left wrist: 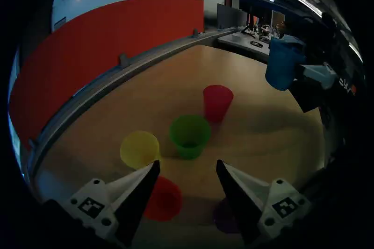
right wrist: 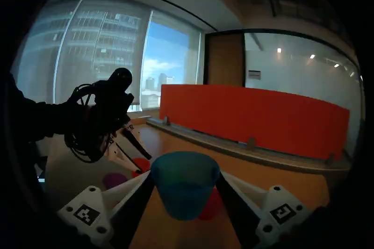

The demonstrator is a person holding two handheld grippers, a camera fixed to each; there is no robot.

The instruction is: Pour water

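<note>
– right gripper (right wrist: 184, 175) clamps the blue cup (right wrist: 185, 195), high above the table (left wrist: 262, 132).
– and the left gripper (left wrist: 187, 165)?
– fingers apart (gripping nothing), hanging over the green cup (left wrist: 190, 136).

A translucent blue plastic cup (right wrist: 185, 188) is upright in mid-air, lower centre of the right gripper view. Mid-frame in the left gripper view, a green plastic cup (left wrist: 190, 136), a yellow plastic cup (left wrist: 139, 148) and a red plastic cup (left wrist: 217, 103) stand close together.
</note>
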